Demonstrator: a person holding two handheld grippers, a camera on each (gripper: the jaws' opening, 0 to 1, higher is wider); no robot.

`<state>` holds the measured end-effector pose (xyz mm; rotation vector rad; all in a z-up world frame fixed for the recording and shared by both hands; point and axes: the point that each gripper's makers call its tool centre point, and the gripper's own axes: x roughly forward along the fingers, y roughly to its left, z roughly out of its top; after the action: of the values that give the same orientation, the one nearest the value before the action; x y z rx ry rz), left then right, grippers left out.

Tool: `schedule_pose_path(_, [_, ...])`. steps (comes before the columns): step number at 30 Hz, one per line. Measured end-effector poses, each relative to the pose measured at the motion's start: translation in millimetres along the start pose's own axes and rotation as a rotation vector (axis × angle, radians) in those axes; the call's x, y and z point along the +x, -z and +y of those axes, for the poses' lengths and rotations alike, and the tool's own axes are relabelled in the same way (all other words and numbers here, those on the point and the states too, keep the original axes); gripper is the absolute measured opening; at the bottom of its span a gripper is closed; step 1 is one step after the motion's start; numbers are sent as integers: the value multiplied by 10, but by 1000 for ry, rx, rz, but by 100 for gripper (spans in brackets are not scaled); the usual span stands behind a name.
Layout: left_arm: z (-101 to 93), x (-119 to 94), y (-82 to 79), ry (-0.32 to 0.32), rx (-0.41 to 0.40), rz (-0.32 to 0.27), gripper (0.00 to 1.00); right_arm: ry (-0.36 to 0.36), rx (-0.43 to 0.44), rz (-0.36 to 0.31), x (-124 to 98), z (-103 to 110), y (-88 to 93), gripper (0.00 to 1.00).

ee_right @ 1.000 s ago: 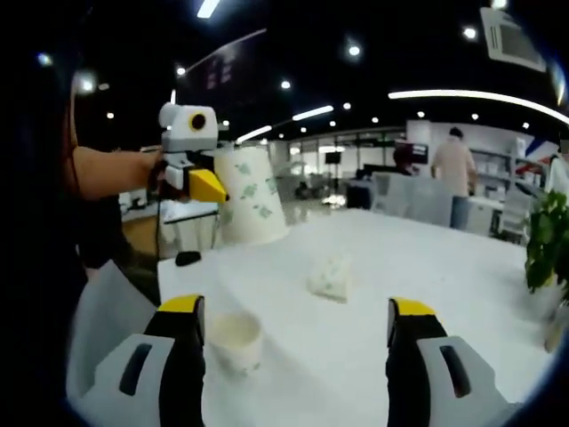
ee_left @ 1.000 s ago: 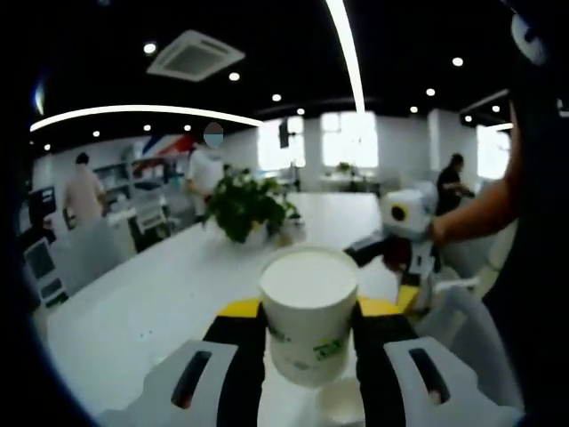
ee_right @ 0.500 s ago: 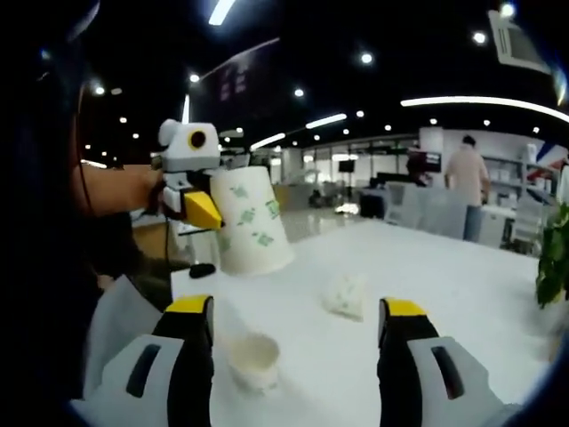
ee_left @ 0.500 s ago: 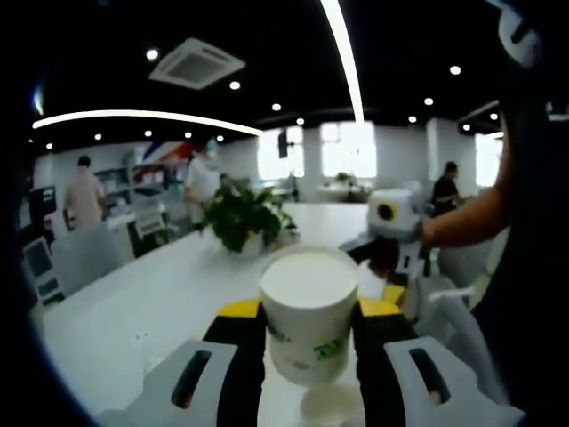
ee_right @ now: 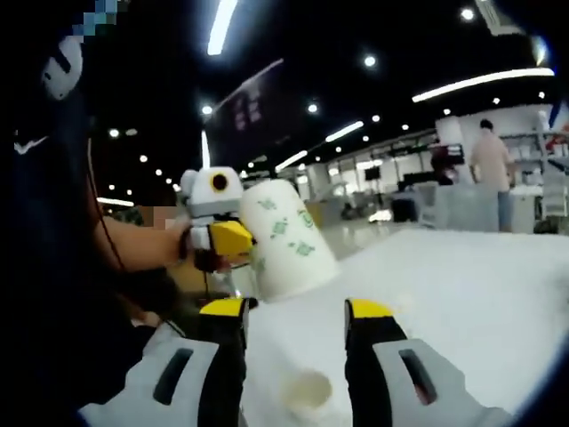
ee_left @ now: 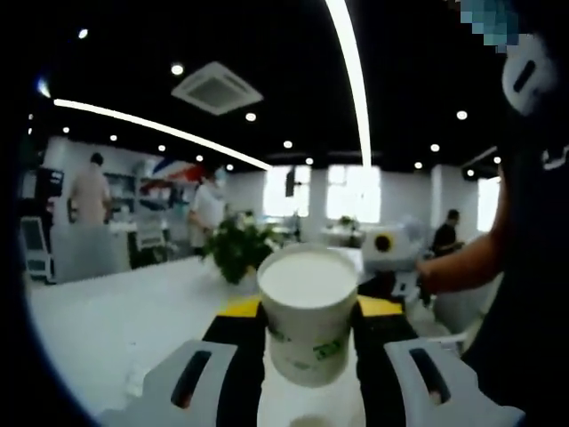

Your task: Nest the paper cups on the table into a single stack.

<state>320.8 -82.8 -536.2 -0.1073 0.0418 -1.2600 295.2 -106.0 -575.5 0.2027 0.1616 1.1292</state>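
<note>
My left gripper (ee_left: 307, 313) is shut on a white paper cup (ee_left: 307, 311) with green print, held upright with its open mouth showing. In the right gripper view that same cup (ee_right: 286, 240) hangs tilted in the left gripper (ee_right: 227, 240), just above and beyond my right gripper's tips. My right gripper (ee_right: 298, 311) is open, its jaws fairly close together. A second, small white cup (ee_right: 307, 390) stands on the white table (ee_right: 462, 294) low between its jaws. The rim of that cup (ee_left: 311, 420) peeks in at the bottom of the left gripper view. The right gripper (ee_left: 391, 253) shows there at right.
The long white table (ee_left: 107, 320) carries a potted green plant (ee_left: 238, 249) further along. A person's forearm (ee_left: 462, 262) and dark clothing fill the right side. Other people stand among desks in the background.
My right gripper's jaws have narrowed and moved in over the small cup on the table. The left gripper and its cup now sit closer to the right gripper. Both views tilted upward.
</note>
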Motion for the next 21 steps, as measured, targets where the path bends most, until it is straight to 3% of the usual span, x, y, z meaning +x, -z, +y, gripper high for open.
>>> schedule_pose_path(3, [-55,-24,-55,24,-38,-40,38,-54,9,3,24,125,-49,37])
schedule_pose_path(11, [-257,-128,-21,120,-48,-29,38,-148,122,-58,-10,264,-194,34])
schedule_pose_path(21, [-410,-232,171,190,-12,86,38,-244,131,9,30,479,-132,20])
